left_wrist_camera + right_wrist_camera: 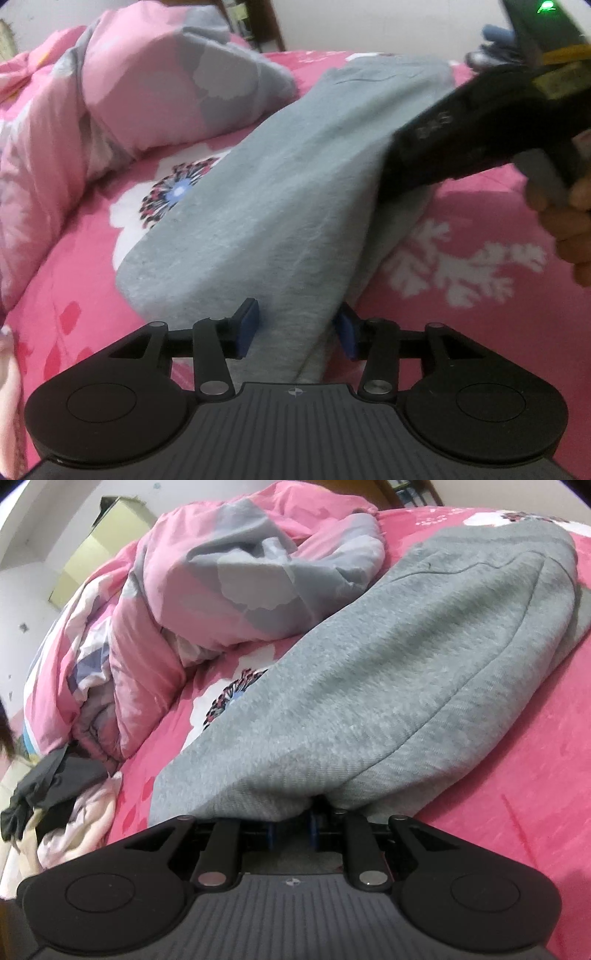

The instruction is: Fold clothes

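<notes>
A: Left gripper (295, 330) jaws are spread, with the long grey fleece garment (266, 206) loose between them; it runs away up the pink floral bed sheet (480, 229).

B: Right gripper (291, 830) jaws pinch its near hem (nearer arm). The rumpled pink quilt (207, 583) crowds the left; there is open sheet to the right
</notes>
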Demonstrator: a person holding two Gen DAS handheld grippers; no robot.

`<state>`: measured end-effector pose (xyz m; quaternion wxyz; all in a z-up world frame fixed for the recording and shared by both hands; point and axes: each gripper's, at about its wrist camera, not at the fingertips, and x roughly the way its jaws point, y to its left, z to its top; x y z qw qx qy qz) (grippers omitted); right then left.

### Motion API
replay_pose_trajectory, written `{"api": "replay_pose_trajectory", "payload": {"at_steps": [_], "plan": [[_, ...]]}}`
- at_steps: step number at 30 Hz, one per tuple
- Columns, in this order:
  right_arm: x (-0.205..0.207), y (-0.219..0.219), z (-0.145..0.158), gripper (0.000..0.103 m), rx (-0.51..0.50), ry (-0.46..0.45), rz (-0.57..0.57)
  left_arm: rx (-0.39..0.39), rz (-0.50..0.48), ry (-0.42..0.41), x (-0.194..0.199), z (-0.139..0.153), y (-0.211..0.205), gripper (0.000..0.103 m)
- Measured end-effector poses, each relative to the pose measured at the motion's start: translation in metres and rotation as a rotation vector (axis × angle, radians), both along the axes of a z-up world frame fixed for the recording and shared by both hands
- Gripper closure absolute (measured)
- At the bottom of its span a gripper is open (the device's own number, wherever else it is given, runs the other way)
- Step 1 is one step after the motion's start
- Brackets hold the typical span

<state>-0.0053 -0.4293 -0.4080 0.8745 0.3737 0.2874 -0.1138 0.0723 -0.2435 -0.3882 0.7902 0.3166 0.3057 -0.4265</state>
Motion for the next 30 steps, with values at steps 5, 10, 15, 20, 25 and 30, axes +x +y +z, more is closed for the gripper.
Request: {"api": "replay_pose_trajectory", "payload": {"at_steps": [5, 10, 15, 20, 25, 30], "plan": [[0.001, -0.001, 0.002, 0.087, -0.084, 0.023, 0.085, 0.002, 0.073, 0.0, 0.005, -0.002, 0.004, 0.053], [0.0, 0.003, 0.011, 0.086, -0.218, 0.063, 0.243, 0.001, 0.112, -0.004, 0.003, -0.005, 0.008, 0.049], [-0.004, 0.001, 0.029, 0.082, -0.304, 0.154, 0.437, -0.002, 0.134, -0.005, 0.002, -0.006, 0.005, 0.048], [-0.014, -0.015, 0.052, 0.073, -0.188, 0.298, 0.435, -0.019, 0.151, 0.0, 0.003, -0.006, 0.008, 0.047], [-0.012, -0.044, 0.064, 0.061, 0.348, 0.228, 0.262, -0.03, 0.145, -0.022, -0.001, -0.008, 0.01, 0.046], [0.016, -0.059, 0.047, 0.06, 0.721, 0.192, 0.106, -0.035, 0.132, -0.043, -0.002, -0.01, 0.012, 0.045]]}}
